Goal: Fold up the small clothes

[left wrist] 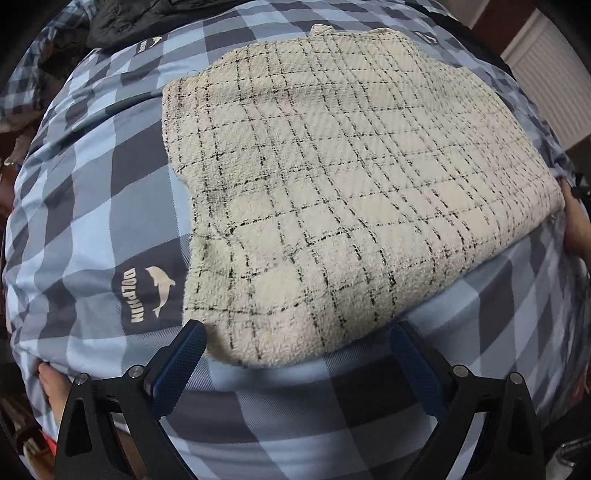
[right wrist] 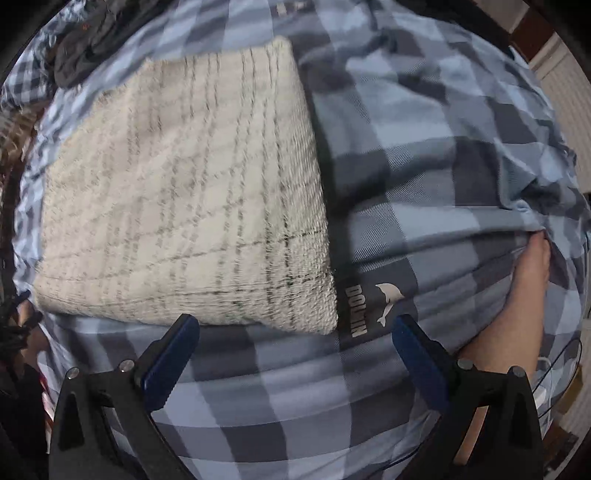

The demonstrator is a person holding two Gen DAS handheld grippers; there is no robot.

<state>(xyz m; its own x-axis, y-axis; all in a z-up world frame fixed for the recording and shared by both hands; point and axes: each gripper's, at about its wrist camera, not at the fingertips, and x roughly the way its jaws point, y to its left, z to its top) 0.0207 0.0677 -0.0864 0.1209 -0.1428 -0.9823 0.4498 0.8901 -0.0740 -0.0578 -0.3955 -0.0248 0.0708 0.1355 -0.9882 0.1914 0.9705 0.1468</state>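
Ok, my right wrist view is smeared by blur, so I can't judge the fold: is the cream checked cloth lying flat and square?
Observer: The left wrist view is sharp. The cream checked cloth lies flat on the blue checked bedcover, but its left edge is stepped, not straight.
Operator: Anything sticking out at the far edge?
Observer: Yes, a small loop pokes out there.
Operator: And the left tool?
Observer: The left tool is open and empty. The cloth's near corner lies just ahead of it, between its fingers, not gripped.
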